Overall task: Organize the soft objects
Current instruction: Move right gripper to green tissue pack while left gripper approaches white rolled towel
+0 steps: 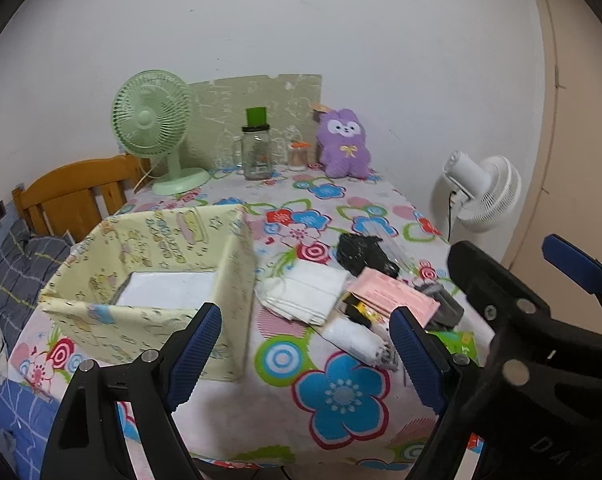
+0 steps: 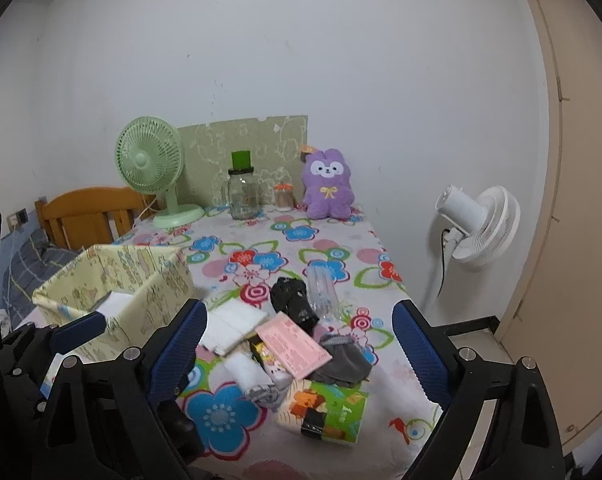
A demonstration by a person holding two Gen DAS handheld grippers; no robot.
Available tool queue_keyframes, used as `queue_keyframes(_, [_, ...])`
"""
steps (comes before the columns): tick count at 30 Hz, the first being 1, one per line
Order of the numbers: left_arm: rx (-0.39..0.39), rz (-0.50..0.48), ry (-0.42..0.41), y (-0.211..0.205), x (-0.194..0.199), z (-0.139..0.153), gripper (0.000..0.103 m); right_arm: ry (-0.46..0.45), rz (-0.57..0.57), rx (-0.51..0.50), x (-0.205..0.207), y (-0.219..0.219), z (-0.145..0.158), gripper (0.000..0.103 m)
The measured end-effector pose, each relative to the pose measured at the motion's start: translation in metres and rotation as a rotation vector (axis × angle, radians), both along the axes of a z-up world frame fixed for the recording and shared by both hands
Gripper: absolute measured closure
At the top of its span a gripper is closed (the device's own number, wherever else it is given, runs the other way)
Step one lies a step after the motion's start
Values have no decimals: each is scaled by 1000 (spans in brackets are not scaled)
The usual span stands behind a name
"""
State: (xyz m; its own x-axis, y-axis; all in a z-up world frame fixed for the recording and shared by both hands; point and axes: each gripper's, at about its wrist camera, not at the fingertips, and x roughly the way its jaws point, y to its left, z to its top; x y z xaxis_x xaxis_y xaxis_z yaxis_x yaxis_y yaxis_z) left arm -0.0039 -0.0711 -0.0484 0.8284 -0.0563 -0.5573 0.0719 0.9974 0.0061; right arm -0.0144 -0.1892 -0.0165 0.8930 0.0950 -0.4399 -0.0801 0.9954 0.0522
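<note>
While both grippers, left (image 1: pixel 305 354) and right (image 2: pixel 301 354), hover with jaws apart and empty, one folded white cloth (image 1: pixel 305 292) and one rolled white sock (image 1: pixel 355 340) lie just ahead, beside one yellow fabric bin (image 1: pixel 229 248).

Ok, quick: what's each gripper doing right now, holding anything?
Left gripper: open, holding nothing, above the table near the white roll.
Right gripper: open, holding nothing, above the pile around the pink card.

Plain white wall (image 2: pixel 301 60), wooden headboard (image 2: pixel 89 216) left, beige door (image 2: pixel 573 240) right.
</note>
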Motion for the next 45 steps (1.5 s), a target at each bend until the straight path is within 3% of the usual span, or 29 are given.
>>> queue_keyframes(18, [39,-48,109,-22,16,-50,16,109,-31,19,17,-14,-56,8])
queue_keyframes(36, [67,-58,171,-23,36,-83,16,231,-48,25,45,-10,-97,8])
queue_keyframes(38, [73,-66,175,-25,36,-85,16,248,-50,23,47,-11,-100,16])
queue_keyframes(45, [96,-74,160,-31,36,-86,16,297,-50,62,52,-14,-111,26])
